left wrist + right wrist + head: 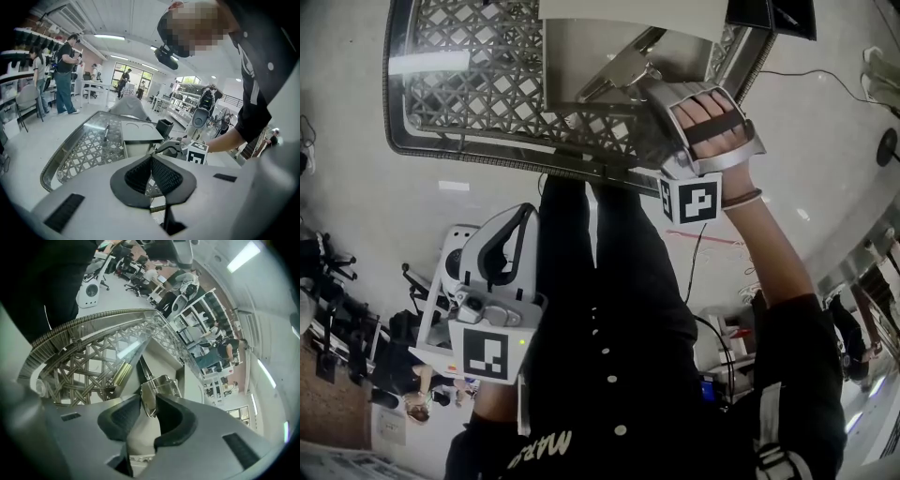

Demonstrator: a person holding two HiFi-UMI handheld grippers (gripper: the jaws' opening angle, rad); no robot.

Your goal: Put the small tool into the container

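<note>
The left gripper [151,160] is held low at the left of the head view, well apart from the work, with its marker cube [492,354] facing the camera. Its two dark pads are drawn together until they meet at the tips, and nothing sits between them. Ahead of it and to the right lies a metal mesh basket [459,66] with an oval rim. A dark, slender, pen-like thing [106,132] rests on the lattice floor on the basket's left side.

Further right, inside the basket, sits the pale container [162,361] (a shallow box with a bare beige floor). A flat pale lid [133,132] with round marks lies at its far side. A short brass-coloured cylinder [121,373] lies just beside the container's edge, against the lattice.

The small tool [159,384] is a shiny metal piece with a dark pointed end. It is inside the container, standing right at the tips of the right gripper [147,396]. That gripper's jaws stand wide, with a clear gap between the left pad and the metal. The tool is between the tips rather than pinched by them. The gripper reaches down over the basket's near rim, tilted steeply. The person's right hand [712,122] is wrapped round its handle, with its own marker cube [689,200] just below.
</note>
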